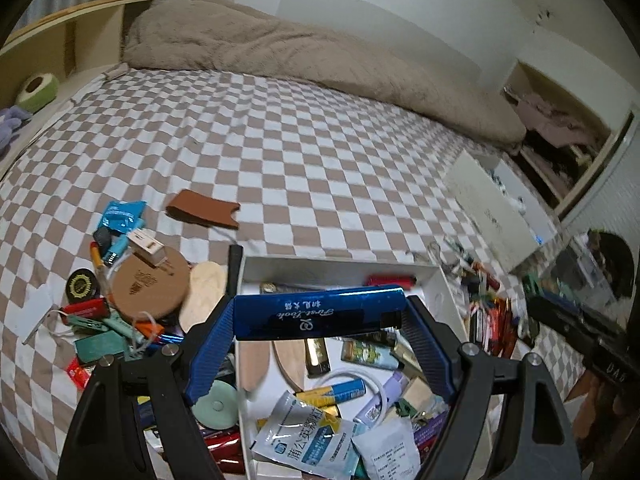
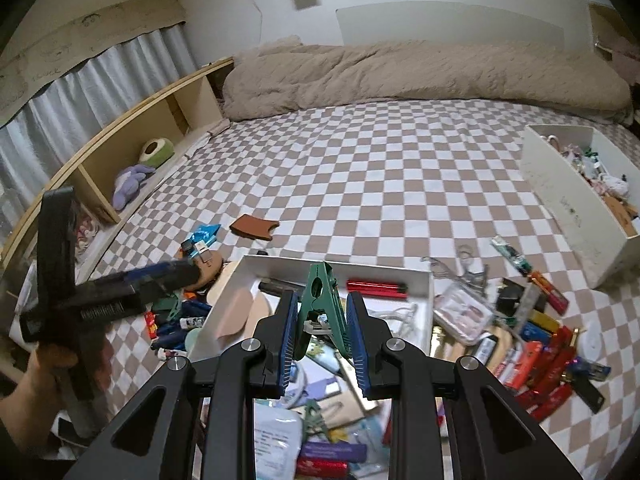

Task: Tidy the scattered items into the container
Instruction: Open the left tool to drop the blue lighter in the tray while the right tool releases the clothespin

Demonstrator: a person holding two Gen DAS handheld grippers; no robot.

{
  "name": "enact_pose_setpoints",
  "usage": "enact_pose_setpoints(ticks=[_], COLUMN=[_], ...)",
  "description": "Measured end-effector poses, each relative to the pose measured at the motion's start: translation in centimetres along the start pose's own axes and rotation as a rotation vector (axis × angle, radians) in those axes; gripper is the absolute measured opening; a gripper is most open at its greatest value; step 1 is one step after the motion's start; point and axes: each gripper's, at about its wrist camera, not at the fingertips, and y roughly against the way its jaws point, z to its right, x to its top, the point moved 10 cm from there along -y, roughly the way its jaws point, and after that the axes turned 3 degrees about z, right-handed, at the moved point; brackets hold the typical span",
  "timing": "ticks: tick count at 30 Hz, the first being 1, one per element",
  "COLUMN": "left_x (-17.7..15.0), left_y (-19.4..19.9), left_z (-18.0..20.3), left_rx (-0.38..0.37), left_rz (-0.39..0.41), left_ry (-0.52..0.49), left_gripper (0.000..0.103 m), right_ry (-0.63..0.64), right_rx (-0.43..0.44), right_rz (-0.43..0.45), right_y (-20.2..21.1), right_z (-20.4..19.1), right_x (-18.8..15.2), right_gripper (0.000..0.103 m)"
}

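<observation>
surface: a bed under a brown-and-white checked sheet, with a beige fleece blanket bunched along the far edge against a white wall. a wooden shelf unit runs along the left, below grey curtains; it holds one green-and-white soft toy and one purple one.

containers counted: two. one white container lies near centre, already part filled with packets, lighters and a cable. a second white box stands far right, also holding items.

scattered items: two heaps, one left of the container and one right of it, too tangled to count. one brown leather sleeve lies alone beyond the container. one round cork disc sits in the left heap.

left gripper: jaws wide, clamped end to end on one blue metallic case, held crosswise above the container's far half.

right gripper: jaws drawn together, clamped on one green clip, upright over the container's near middle.
</observation>
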Motion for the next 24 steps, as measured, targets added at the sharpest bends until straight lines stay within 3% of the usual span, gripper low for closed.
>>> enact_pose_setpoints(ticks=[11, 24], left_x=[-6.2, -10.2], left_y=[-4.8, -7.3], left_z=[3.3, 5.3], left_rx=[-0.004, 0.013], left_rz=[-0.168, -0.244], left_ry=[-0.154, -0.249], left_gripper=[0.083, 0.083], right_ry=[-0.018, -0.069], right_rx=[0.017, 0.009], right_rz=[-0.054, -0.116], right_y=[-3.3, -6.0], right_z=[-1.2, -0.9], right_x=[-0.9, -2.1], right_gripper=[0.026, 0.026])
